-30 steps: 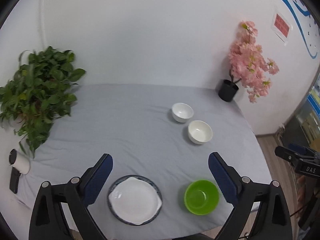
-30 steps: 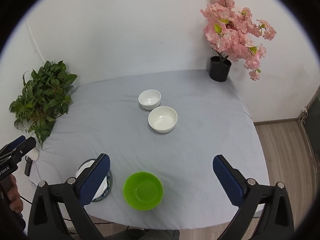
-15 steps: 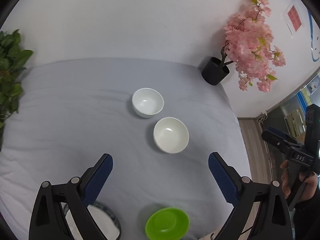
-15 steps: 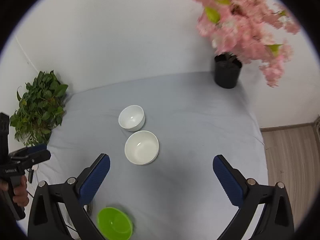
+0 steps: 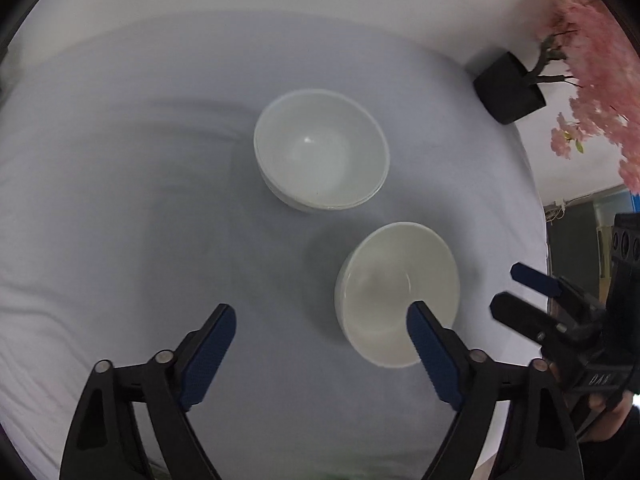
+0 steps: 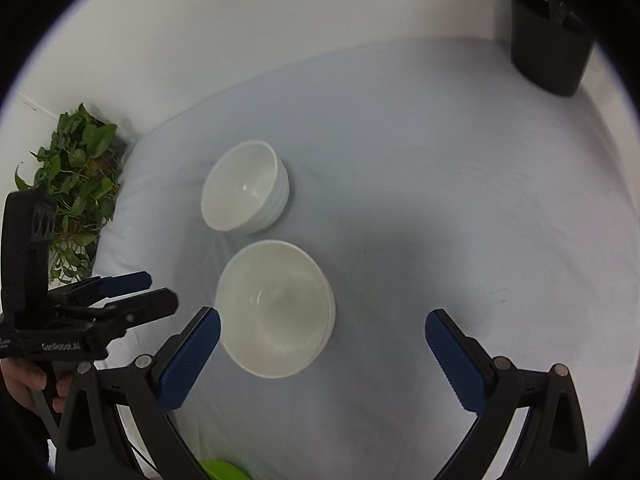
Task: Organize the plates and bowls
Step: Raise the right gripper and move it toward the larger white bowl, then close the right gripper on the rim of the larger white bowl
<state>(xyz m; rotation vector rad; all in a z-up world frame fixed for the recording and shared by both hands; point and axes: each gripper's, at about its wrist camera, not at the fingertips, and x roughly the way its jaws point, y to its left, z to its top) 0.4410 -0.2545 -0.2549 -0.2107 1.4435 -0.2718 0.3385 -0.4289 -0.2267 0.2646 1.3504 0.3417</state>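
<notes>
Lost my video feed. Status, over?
Left gripper closing, nothing gripped; right gripper open, empty. Both above the near white bowl; far white bowl apart behind it. Nothing in the way.

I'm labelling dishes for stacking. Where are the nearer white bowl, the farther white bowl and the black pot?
nearer white bowl (image 6: 276, 308): right wrist view, inner bottom.
farther white bowl (image 6: 242, 188): right wrist view, inner wall.
black pot (image 6: 550, 46): right wrist view, outer side.

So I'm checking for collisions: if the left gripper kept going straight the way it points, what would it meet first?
Probably the grey tablecloth, between the two white bowls. The left gripper, its jaws closing on nothing, has its right finger overlapping the nearer bowl, so that rim might touch first; depth is unclear.
</notes>
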